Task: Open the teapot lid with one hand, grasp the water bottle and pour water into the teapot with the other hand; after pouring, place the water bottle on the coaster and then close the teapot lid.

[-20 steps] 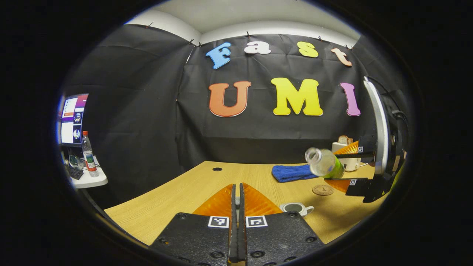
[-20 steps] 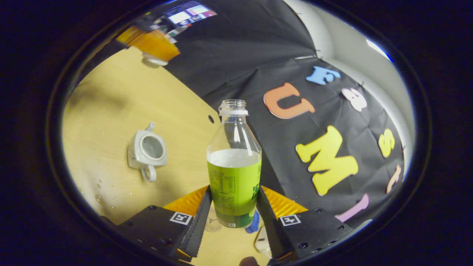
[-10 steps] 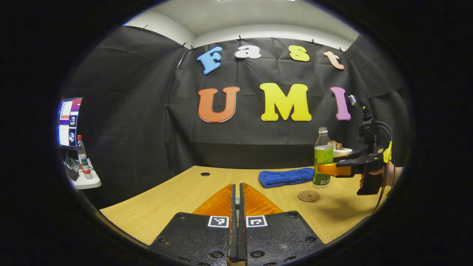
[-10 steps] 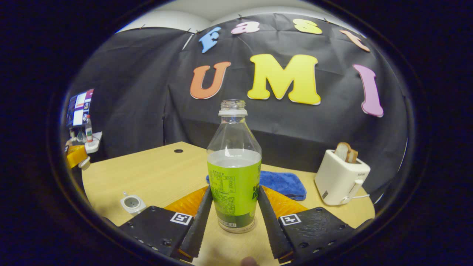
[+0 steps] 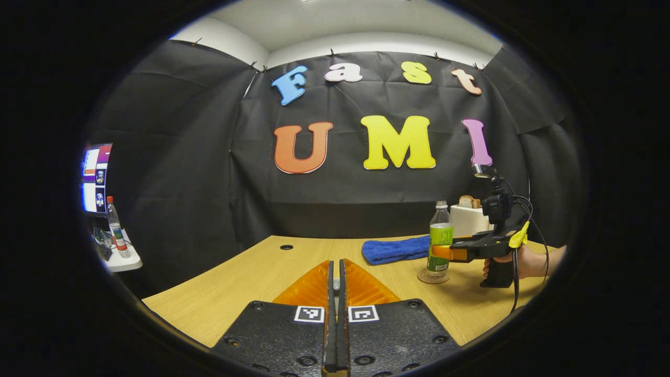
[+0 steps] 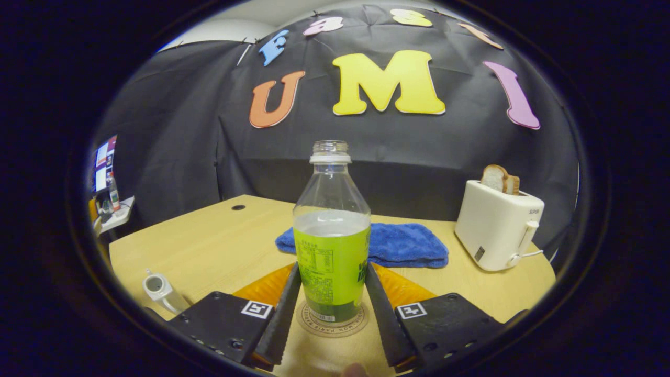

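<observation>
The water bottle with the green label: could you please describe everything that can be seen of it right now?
The clear plastic water bottle with a green label stands upright with its base on the round brown coaster on the wooden table. It has no cap, a white ring sits under its open mouth, and water reaches about the label's top edge. The right hand-held gripper has a finger on each side of the lower body, apparently pressing it. A blue folded towel lies behind it.

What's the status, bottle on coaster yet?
Right gripper shut on water bottle, upright on coaster. Left gripper shut. Teapot lidless. Nothing blocking.
</observation>
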